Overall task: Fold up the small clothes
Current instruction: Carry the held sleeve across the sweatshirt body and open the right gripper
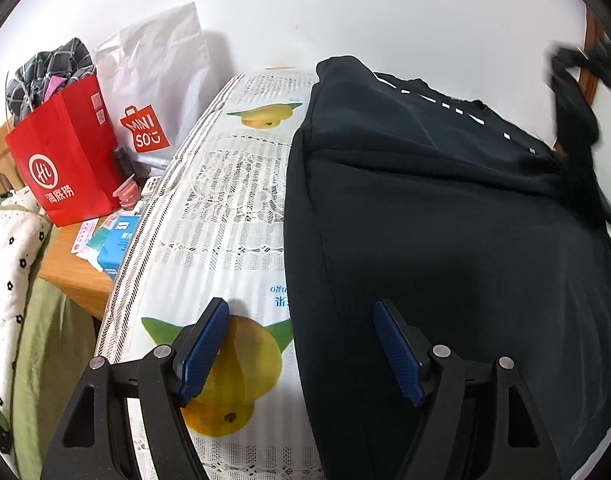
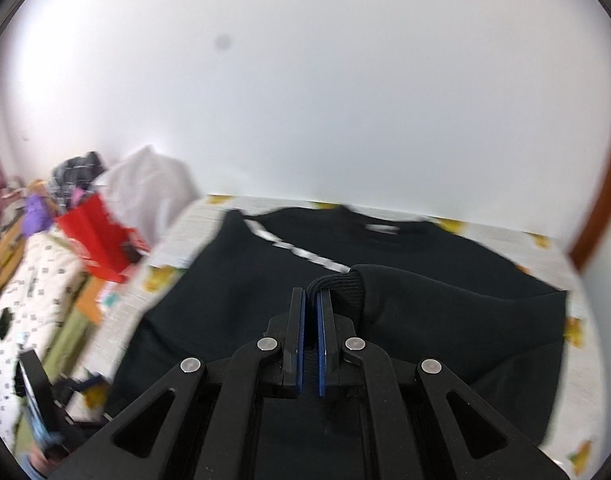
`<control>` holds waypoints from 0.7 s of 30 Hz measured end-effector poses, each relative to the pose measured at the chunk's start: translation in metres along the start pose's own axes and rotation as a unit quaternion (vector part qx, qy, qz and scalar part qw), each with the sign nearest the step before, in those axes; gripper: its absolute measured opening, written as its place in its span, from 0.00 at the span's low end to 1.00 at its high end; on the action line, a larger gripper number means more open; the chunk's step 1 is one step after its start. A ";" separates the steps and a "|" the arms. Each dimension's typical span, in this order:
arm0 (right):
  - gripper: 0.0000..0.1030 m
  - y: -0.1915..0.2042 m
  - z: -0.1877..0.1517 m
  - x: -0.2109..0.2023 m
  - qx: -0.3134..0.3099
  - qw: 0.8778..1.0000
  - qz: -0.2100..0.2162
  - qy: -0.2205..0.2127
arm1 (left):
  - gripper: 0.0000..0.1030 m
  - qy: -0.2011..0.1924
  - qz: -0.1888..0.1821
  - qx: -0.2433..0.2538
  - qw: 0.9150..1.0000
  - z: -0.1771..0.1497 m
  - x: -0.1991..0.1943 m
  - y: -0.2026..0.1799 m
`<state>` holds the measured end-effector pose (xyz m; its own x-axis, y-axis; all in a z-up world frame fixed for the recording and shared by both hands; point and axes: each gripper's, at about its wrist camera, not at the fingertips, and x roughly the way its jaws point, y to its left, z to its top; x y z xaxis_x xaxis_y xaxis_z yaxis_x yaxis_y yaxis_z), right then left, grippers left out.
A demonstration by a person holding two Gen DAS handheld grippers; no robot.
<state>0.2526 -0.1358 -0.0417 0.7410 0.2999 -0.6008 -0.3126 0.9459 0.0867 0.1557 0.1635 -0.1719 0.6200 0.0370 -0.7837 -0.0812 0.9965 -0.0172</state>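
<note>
A black sweatshirt with a white stripe lies flat on a mango-print tablecloth. My left gripper is open and hangs just over the garment's left edge, one blue pad over the cloth and the other over the black fabric, gripping nothing. My right gripper is shut on the ribbed sleeve cuff, with the sleeve lifted and drawn across the sweatshirt body. In the left wrist view that raised sleeve is a dark blur at the far right.
A red paper bag stuffed with clothes and a white shopping bag stand on a low wooden side table to the left, with small blue packets. A dotted quilt lies further left. A white wall backs the table.
</note>
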 end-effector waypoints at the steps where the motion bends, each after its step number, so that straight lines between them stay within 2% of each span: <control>1: 0.05 0.006 0.003 0.011 -0.001 1.000 0.018 0.000 | 0.74 0.001 0.003 0.005 1.000 0.000 0.001 -0.002; 8: 0.05 0.067 0.030 0.075 -0.021 0.994 0.111 0.006 | 0.77 0.004 -0.002 0.005 1.000 0.000 0.002 -0.004; 14: 0.05 0.090 0.029 0.130 -0.025 0.989 0.142 0.031 | 0.78 0.004 -0.002 0.005 1.000 -0.001 0.001 -0.005; 17: 0.15 0.087 0.022 0.151 -0.014 0.987 0.150 0.052 | 0.78 0.005 -0.002 0.005 1.000 -0.001 0.001 -0.004; 19: 0.25 0.084 0.016 0.159 -0.005 0.985 0.161 0.055 | 0.78 0.004 -0.002 0.005 1.000 -0.001 0.001 -0.004; 20: 0.33 0.081 0.014 0.160 -0.003 0.985 0.161 0.059 | 0.78 0.004 -0.002 0.005 1.000 -0.001 0.001 -0.004; 21: 0.36 0.077 0.012 0.159 -0.005 0.986 0.155 0.057 | 0.78 0.004 -0.002 0.005 1.000 -0.001 0.001 -0.004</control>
<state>0.3532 -0.0135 -0.1208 0.5373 0.5586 -0.6319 -0.5196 0.8094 0.2737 0.1561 0.1591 -0.1733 0.6136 0.0331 -0.7889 -0.0720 0.9973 -0.0141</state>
